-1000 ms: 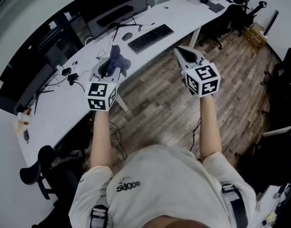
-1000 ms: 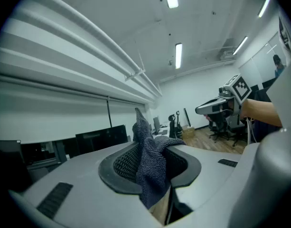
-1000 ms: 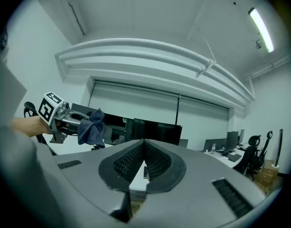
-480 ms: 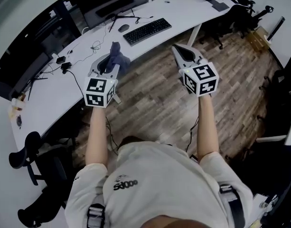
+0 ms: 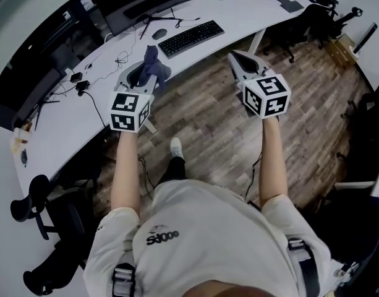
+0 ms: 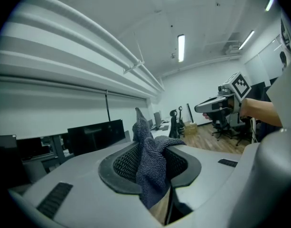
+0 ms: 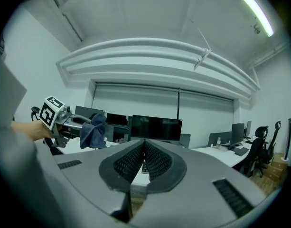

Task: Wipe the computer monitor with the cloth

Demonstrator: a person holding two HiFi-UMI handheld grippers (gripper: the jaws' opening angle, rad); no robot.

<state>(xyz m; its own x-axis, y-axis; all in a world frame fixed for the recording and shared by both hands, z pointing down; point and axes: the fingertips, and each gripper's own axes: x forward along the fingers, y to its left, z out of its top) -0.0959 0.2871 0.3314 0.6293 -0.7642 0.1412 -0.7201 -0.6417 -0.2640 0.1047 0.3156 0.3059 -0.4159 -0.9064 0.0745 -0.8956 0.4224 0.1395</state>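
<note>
- The counter lies ahead, well apart from both grippers; by my judgement the cloth is being brought up and wiping is not yet begun
- The monitor stands dark at the counter's back; the next move calls for reaching over the keyboard to it
- The left gripper is clamped on the cloth; the right gripper is closed on nothing
- The cloth is dark blue, nubbly and bunched, one corner sticking up; it hangs over the floor near the counter's edge
</note>
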